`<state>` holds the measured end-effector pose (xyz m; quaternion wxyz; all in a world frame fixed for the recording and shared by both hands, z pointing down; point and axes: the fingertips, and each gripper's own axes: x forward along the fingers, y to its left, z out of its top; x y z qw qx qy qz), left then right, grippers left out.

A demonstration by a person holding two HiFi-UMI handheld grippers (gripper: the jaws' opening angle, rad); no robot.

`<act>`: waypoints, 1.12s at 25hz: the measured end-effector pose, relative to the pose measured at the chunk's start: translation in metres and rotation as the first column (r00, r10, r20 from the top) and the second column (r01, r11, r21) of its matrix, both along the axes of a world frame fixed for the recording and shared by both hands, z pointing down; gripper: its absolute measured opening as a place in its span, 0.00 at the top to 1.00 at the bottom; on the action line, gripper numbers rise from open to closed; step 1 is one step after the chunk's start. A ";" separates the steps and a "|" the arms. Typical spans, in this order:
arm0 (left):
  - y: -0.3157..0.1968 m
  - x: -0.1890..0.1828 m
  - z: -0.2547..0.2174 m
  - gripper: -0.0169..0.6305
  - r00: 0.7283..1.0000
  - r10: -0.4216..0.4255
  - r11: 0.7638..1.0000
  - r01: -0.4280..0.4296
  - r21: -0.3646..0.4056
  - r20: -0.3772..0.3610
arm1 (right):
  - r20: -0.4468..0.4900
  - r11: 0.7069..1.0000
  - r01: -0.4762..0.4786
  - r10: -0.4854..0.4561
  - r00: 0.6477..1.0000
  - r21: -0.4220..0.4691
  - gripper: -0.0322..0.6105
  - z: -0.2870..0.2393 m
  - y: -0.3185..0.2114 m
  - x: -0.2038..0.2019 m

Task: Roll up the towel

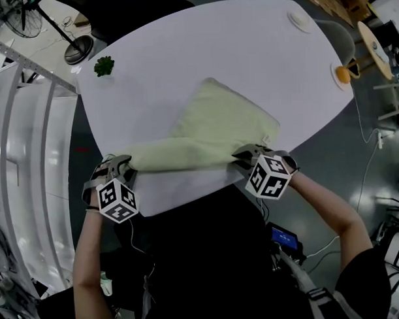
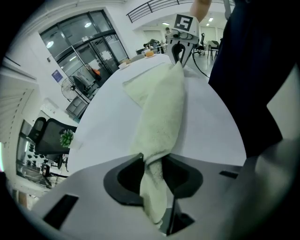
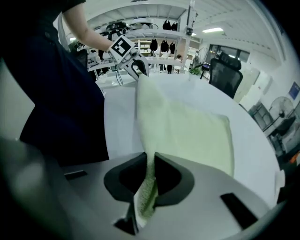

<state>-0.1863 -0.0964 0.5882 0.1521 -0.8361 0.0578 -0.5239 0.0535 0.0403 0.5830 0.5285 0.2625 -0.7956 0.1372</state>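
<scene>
The towel (image 1: pixel 218 122) lies flat on the near half of the white surface (image 1: pixel 248 49). Its far corner points toward the middle of the surface and its near hem runs along the surface's near edge, where the cloth is already bunched into a low ridge. The left hand-held gripper (image 1: pixel 124 166) is at the near-left edge of the surface, its jaws drawn in and clamped on a thick fold of the hem. The right hand-held gripper (image 1: pixel 247 155) is at the near-right edge of the surface, its jaws almost together and pinching a thinner layer of the same hem (each gripper's own view shows cloth running straight through the jaws). By my reading the grasp is done and the first turn of the roll is about to start, so the task is barely begun. The next move likely calls for both grippers to lift the hem a little and carry it over toward the middle of the surface. They should keep level and in step with each other, or the roll may come out skewed or cone-shaped. The thicker bunch on the left may need a firmer tuck.
</scene>
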 end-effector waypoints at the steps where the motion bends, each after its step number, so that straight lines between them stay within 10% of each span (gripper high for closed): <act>1: -0.001 0.001 -0.003 0.78 1.000 -0.001 1.000 0.001 -0.026 -0.001 | 0.018 1.000 0.000 0.001 1.000 -0.021 0.89 -0.005 -0.002 0.000; 10: -0.028 0.014 -0.034 0.79 1.000 0.024 0.972 -0.022 -0.232 0.007 | 0.083 0.990 0.013 -0.001 0.997 -0.137 0.89 -0.033 -0.039 0.019; 18: -0.053 0.027 -0.033 0.79 0.995 0.071 0.963 -0.051 -0.264 0.064 | 0.095 0.980 -0.022 0.042 0.995 -0.200 0.89 -0.029 -0.062 0.032; 28: -0.095 0.039 -0.010 0.79 0.994 -0.062 0.959 0.084 -0.272 0.088 | 0.065 0.967 -0.137 0.155 0.986 -0.217 0.88 -0.004 -0.098 0.056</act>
